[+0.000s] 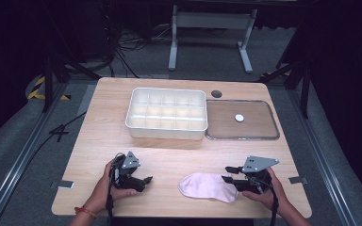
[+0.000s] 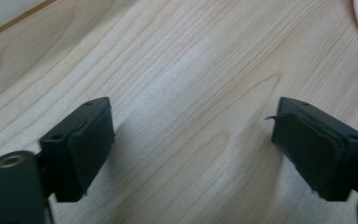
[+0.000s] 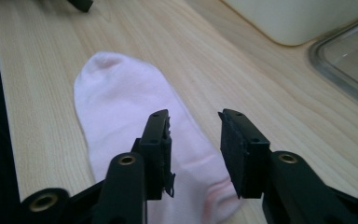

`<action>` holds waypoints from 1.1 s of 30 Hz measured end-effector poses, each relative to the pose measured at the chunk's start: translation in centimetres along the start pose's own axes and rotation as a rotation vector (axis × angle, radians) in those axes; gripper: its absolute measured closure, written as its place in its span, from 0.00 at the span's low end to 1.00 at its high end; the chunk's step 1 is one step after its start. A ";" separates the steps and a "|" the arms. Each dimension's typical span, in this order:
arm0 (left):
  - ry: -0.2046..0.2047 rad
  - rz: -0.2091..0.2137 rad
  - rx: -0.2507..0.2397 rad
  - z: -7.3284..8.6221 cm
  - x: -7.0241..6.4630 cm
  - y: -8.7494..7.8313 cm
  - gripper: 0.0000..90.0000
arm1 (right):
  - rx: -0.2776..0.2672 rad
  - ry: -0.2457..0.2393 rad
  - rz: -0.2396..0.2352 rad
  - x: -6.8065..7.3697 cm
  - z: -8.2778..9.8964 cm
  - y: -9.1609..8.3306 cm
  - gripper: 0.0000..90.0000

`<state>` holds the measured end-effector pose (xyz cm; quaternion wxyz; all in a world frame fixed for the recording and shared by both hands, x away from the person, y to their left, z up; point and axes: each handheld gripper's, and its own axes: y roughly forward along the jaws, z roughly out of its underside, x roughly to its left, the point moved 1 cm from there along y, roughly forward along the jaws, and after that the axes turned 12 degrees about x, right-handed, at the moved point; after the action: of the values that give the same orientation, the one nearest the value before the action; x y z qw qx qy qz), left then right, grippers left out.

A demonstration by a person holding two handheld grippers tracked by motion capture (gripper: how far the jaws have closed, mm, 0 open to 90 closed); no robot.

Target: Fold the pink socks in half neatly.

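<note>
The pink sock lies flat on the table ungrasped, the right hand-held gripper half-spread above its cuff end, the left hand-held gripper released over bare wood, so everything remains.

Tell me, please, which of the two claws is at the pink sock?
The right claw: its jaws reach over the pink sock, while the left claw hovers above bare wood beside it.

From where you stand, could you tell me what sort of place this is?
Probably a lab recording setup: a wooden table fenced by metal rails, loose cables on grey carpet, dark surroundings.
</note>
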<state>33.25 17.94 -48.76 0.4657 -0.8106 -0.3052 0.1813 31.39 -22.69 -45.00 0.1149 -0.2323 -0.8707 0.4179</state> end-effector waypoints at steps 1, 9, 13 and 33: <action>-0.001 -0.002 0.000 -0.1 0.0 0.0 0.18 | 0.007 -0.005 -0.004 0.2 -0.1 0.3 0.72; 0.026 0.057 -0.008 -1.5 -1.1 0.5 0.30 | 0.061 -0.046 -0.054 1.6 -0.3 2.8 0.78; 0.043 0.105 -0.046 -3.0 -2.5 0.6 0.34 | 0.081 -0.050 -0.062 1.8 -0.4 3.9 0.81; 0.172 0.213 -0.039 -7.6 -8.6 3.8 0.38 | 0.064 -0.079 -0.033 2.3 -0.1 4.5 0.82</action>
<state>32.46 5.87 -48.13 0.4523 -0.8600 -0.1797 0.1537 30.81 -19.01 -48.39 0.0948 -0.1975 -0.8646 0.4523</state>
